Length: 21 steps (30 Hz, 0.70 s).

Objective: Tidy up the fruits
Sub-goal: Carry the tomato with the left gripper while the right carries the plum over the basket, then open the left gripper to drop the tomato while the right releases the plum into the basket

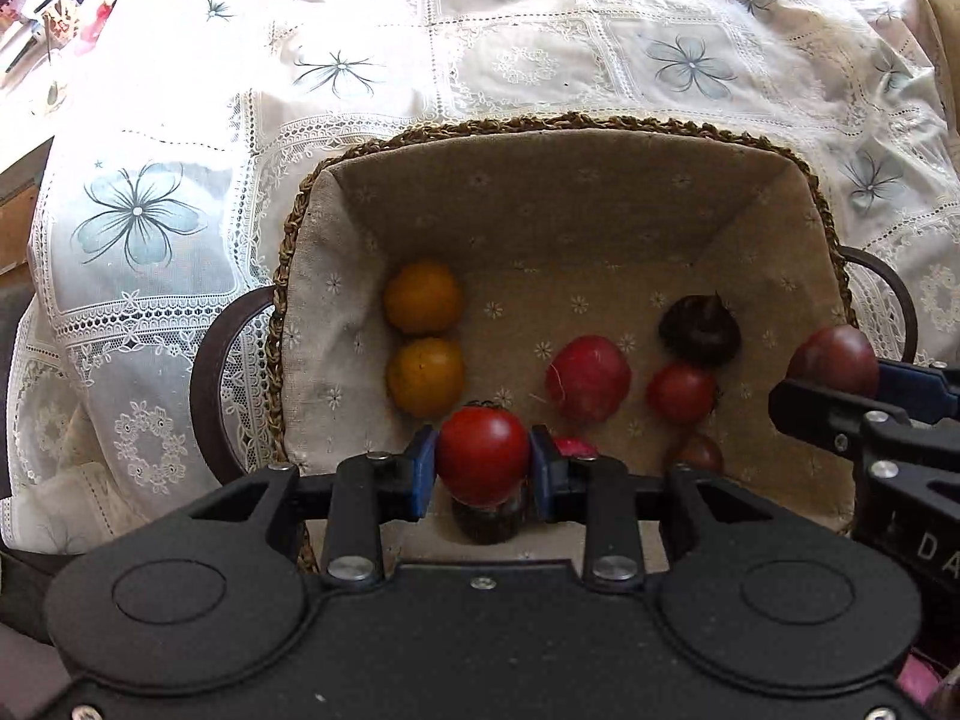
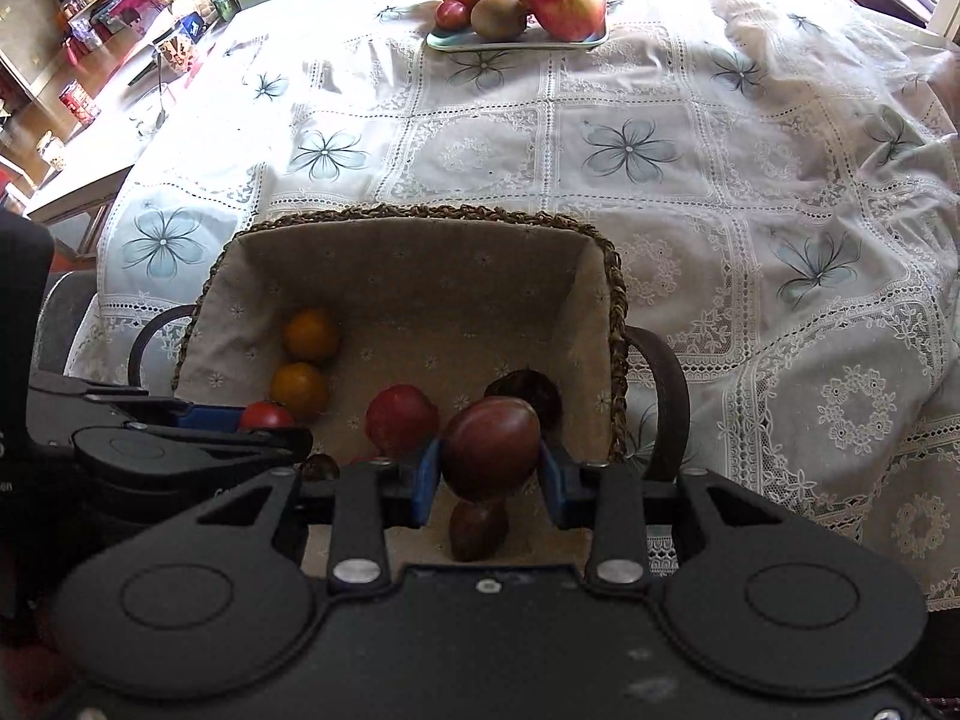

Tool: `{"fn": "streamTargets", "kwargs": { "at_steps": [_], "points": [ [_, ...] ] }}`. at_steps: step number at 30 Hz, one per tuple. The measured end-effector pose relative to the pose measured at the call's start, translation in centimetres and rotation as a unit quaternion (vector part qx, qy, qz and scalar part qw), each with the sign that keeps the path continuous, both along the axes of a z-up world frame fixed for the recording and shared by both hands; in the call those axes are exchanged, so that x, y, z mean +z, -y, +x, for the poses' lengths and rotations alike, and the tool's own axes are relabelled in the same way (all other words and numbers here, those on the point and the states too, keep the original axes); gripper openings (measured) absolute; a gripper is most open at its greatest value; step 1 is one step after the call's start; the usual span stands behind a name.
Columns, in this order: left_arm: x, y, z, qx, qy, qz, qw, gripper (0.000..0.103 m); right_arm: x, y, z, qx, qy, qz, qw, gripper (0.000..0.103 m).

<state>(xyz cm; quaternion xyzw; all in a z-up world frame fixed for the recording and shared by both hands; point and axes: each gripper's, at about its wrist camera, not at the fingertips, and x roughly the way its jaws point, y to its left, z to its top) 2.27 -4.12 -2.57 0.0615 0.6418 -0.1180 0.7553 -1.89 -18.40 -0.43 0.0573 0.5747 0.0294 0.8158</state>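
We are holding two fruits over the basket (image 1: pixel 540 126).
Our left gripper (image 1: pixel 483 468) is clamping a red tomato (image 1: pixel 483 456); our right gripper (image 2: pixel 491 474) is clamping a dark plum (image 2: pixel 491 447).

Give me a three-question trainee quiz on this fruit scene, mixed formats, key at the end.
1. True or false: the left gripper holds a red tomato between its fingers.
2. What does the right gripper hold? A) orange fruit B) dark purplish tomato C) apple
3. Fill in: two orange fruits lie touching against the left side of the lined ____.

Key: 1 true; 2 B; 3 basket.
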Motion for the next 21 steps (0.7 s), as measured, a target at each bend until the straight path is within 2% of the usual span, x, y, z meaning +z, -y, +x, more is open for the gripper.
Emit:
{"fn": "streamTargets", "kwargs": {
  "at_steps": [5,10,21],
  "points": [
    [-0.11,0.15,-0.09,0.001,0.002,0.005,1.0000,0.041,-0.18,-0.11,0.11,0.000,-0.002,0.001,1.000,0.037],
    [0.08,0.45,-0.35,0.002,0.023,0.016,0.9996,0.041,-0.33,-0.29,0.21,-0.001,0.002,-0.003,1.000,0.037],
    [-0.27,0.35,-0.42,0.003,0.022,0.013,0.9997,0.042,-0.39,-0.35,0.18,0.000,0.002,-0.001,1.000,0.037]
  ]
}}
